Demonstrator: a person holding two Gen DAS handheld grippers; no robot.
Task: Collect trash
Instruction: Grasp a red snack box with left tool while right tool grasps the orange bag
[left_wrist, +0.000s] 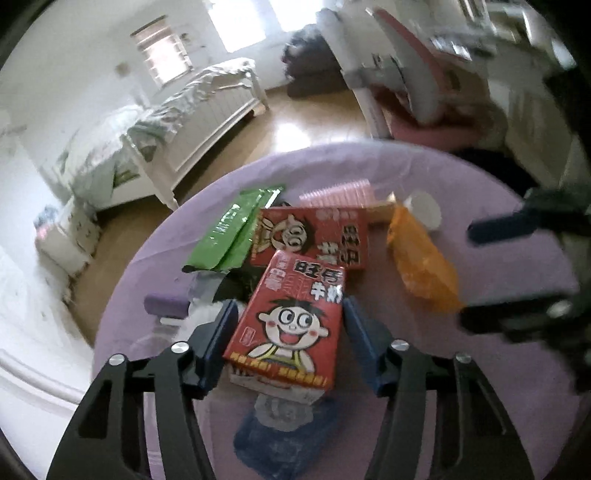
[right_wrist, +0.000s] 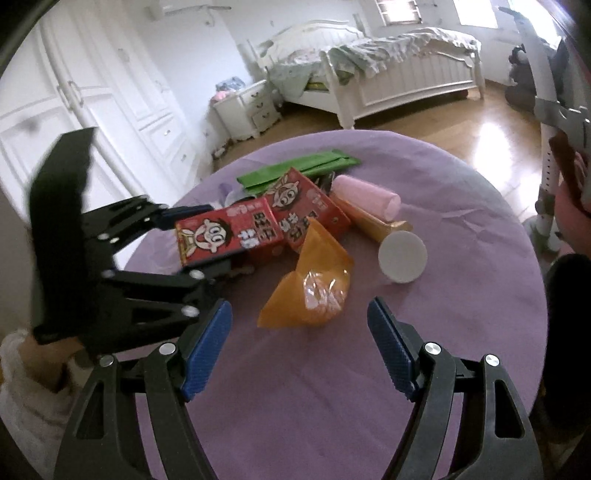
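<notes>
Left hand-held gripper (left_wrist: 290, 325): blue pads closed against both sides of the near red milk carton (left_wrist: 291, 321), holding it over the purple counter (left_wrist: 498, 266). Left wrist view is motion-blurred, so can't tell if the carton is lifted clear or still touching the glass; its reflection shows just below it.

Right hand-held gripper (right_wrist: 299, 343): jaws wide, nothing between them, low over the counter (right_wrist: 461, 332), pointed at the orange wrapper (right_wrist: 314, 284) just ahead.

Beyond the wrapper: white cup (right_wrist: 402, 254) on its side, mouth toward camera. Left of it, the held carton (right_wrist: 229, 236) in the left hand-held gripper (right_wrist: 207, 240), touching a second red carton (right_wrist: 306, 206) behind it. Further back: tan tube (right_wrist: 373, 221), pink roll (right_wrist: 369, 197), green wrapper (right_wrist: 299, 170) at the pile's far edge.

Background: white bed (right_wrist: 388, 66), nightstand (right_wrist: 247, 107), wood floor (right_wrist: 461, 122).
</notes>
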